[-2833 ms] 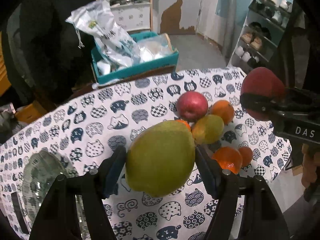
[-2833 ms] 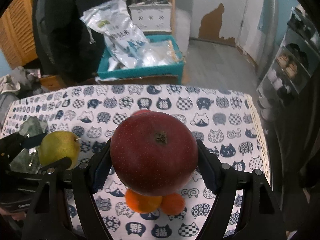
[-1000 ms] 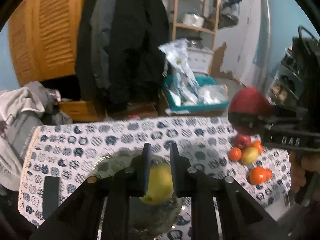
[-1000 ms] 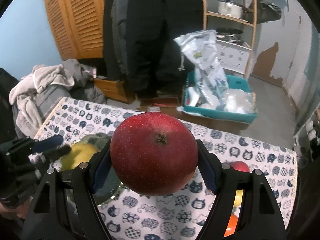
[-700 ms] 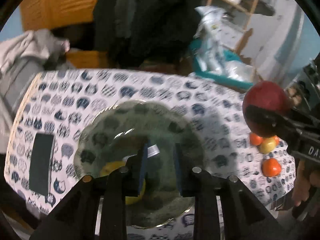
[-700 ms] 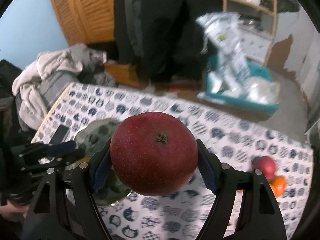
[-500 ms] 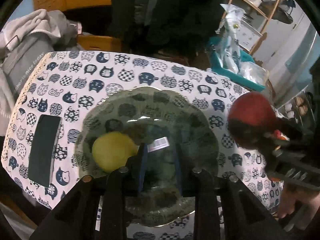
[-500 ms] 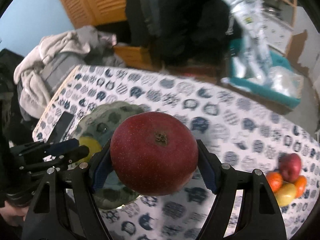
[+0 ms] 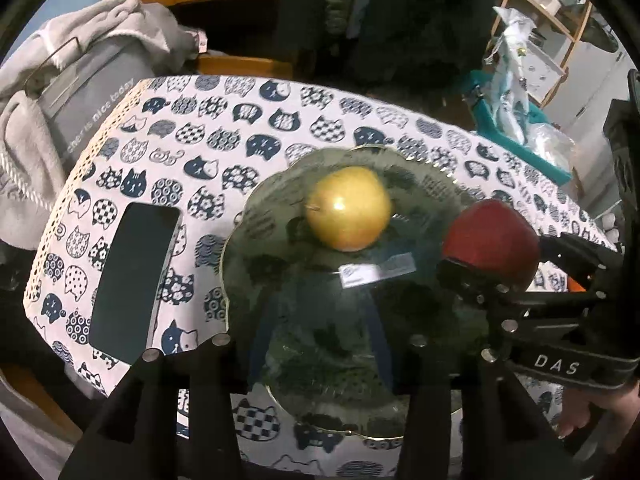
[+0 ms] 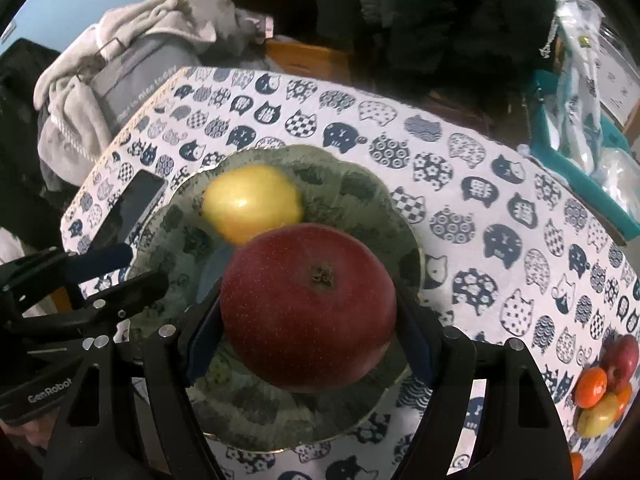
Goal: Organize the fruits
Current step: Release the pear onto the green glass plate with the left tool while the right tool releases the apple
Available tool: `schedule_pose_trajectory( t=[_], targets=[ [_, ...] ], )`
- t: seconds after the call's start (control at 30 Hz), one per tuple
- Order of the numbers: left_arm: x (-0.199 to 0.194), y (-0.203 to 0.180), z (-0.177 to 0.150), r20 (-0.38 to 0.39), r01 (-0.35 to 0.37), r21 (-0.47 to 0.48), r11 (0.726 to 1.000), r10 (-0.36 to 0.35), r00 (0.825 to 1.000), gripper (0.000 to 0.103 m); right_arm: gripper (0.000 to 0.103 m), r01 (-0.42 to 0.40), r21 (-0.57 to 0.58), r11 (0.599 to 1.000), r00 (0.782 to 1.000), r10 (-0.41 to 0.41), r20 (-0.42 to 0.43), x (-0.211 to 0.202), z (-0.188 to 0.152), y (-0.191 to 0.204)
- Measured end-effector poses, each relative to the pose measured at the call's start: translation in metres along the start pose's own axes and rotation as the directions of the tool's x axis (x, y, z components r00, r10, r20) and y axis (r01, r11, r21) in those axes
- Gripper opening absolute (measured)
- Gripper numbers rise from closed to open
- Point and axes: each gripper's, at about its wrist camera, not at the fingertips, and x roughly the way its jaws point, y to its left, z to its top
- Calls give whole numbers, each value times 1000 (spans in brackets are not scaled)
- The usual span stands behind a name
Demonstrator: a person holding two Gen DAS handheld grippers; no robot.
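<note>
Right claw (image 10: 308, 308), closed on the red apple (image 10: 308, 306): both blue pads press the fruit's flanks, its calyx end facing my camera, and I hold it above the near half of the green glass plate (image 10: 372, 200). The yellow apple (image 10: 250, 208) already lies in the plate, toward its far left, just beside where the red one hangs. To finish this placement well, I judge that I should lower the apple until it rests on the glass before parting the jaws, keep it to the open right-hand part of the plate so it does not knock the yellow fruit, and open slowly, since a round fruit on smooth glass will probably roll. Left claw (image 9: 316, 344): jaws parted and holding nothing, poised over the plate's near rim; from its view the yellow apple (image 9: 348, 208) sits apart, beyond the fingertips, and the red apple (image 9: 490, 244) comes in from the right. I would draw this claw back to give room. Outward on the cat-print tabletop (image 10: 460, 160): a dark phone (image 9: 132, 280) left of the plate, and the remaining fruits (image 10: 604, 392) clustered at the far right edge, well apart, awaiting transfer.
</note>
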Motion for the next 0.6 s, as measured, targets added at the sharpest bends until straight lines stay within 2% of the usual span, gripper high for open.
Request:
schedule_pose_trajectory(
  t=[0.33,0.47,0.6],
  targets=[
    [12,10,-4,-46,-1,-27,1000,-1,999,60,77,2,23,1000,996,0,-86,28,-7,-6],
    [13,9,-6,-53,-6,-18,1000,5,999,63,77,8,23,1000,993,-5,-120,37,-12,-10],
    [13,9,-6,-57,-15,-8,1000,15,998,64,79,20,-9,1000,993,-21,-115,38,-16,-6]
  ],
)
